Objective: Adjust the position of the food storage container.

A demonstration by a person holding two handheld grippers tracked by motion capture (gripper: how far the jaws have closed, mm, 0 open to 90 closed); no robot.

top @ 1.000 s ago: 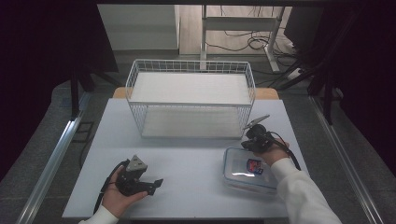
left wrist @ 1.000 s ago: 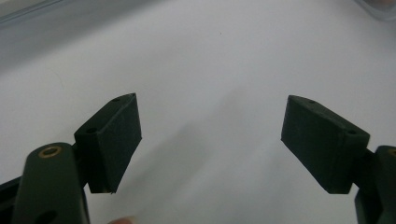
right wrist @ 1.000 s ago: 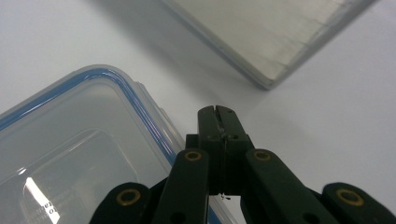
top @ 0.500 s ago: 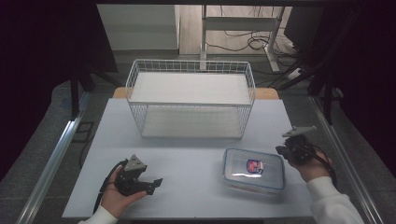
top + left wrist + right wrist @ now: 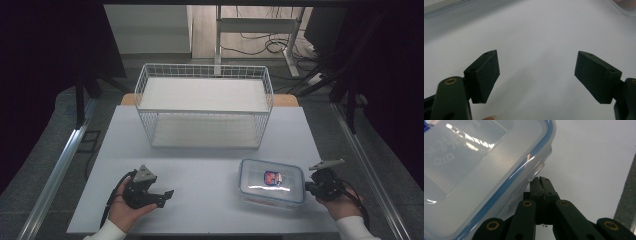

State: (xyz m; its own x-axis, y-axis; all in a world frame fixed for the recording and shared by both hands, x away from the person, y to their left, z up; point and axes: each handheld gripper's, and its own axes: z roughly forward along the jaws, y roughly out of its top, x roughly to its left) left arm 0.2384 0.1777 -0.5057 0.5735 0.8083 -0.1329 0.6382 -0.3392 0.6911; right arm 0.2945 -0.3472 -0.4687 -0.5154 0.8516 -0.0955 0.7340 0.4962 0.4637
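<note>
On the box lid [image 5: 271, 181] — label unreadable.

The wire basket [image 5: 205, 112] sits at the back of the table [image 5: 210, 205]. The food box [image 5: 271, 182] lies in front of it, toward the right. The right gripper [image 5: 309, 188] is just beside the box's right end. The left gripper [image 5: 167, 196] is far to the left.

A flat white rectangular table [image 5: 210, 130] fills the middle of a dim room. Behind the table, a grey floor [image 5: 165, 62] runs back to a pale wall panel [image 5: 147, 30], and a white metal desk frame [image 5: 257, 25] stands there with dark cables [image 5: 272, 45] trailing beneath it. Black curtains [image 5: 45, 55] hang at both sides of the table, above silver metal rails [image 5: 57, 175].
</note>
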